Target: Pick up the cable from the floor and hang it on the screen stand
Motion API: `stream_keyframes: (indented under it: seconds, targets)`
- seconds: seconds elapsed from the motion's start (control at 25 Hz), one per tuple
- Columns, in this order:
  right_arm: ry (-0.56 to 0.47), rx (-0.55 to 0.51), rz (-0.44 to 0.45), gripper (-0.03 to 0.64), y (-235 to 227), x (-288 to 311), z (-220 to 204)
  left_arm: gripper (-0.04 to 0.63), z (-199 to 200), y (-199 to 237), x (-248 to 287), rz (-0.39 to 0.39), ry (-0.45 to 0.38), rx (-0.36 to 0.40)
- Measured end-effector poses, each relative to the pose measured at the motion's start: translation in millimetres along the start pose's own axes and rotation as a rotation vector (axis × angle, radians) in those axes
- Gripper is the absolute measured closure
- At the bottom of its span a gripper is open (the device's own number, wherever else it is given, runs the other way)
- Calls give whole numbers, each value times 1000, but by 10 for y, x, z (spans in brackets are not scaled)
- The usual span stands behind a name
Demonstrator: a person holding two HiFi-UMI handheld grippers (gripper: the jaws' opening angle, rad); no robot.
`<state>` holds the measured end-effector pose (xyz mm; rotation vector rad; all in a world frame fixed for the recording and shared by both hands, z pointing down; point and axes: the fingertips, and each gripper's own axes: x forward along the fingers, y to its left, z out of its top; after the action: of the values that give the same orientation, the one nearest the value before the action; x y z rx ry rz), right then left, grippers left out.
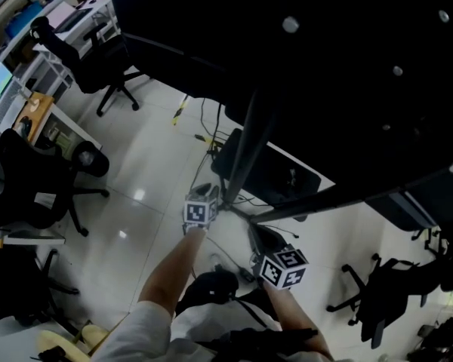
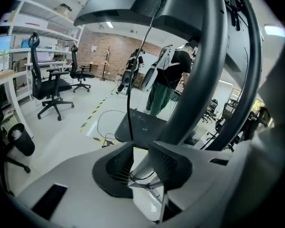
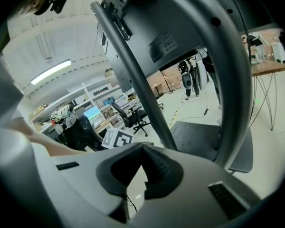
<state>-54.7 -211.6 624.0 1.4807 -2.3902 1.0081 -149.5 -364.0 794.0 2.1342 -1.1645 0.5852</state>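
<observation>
Left tongs (image 2: pixel 141 167) stand apart, the thin cable (image 2: pixel 138 177) showing between them at the stand's (image 2: pixel 199 80) foot on the floor (image 2: pixel 61 127). Right tongs (image 3: pixel 141 172) are pressed together. Closing off-line could nip the stand's leg and let the slack cable slip free.

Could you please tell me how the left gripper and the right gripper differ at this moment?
The left gripper has its jaws apart, with a thin cable showing through the gap; the right gripper has its jaws together. In the head view the left gripper is held farther out, by the foot of the screen stand, while the right gripper sits closer to the person. Both carry a marker cube.
</observation>
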Motion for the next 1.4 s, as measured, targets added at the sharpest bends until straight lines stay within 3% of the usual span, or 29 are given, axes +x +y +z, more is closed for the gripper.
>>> stream_keyframes:
  seconds: [0.28,0.8,1.08,1.4]
  targets:
    - [-9,-23,-57,609,-115,3,-151,471,-189,236,553,10,56,30]
    - [-4,40,-149,609,-360,-236,-379,471,-307,233,999,-14,109,96]
    - [8,52,-186,609,-478,-340,-453,575,-321,162,1099,-33,118,136]
    - [28,53,-139,609,-468,-346,-475,577,-502,42,785,-26,116,96]
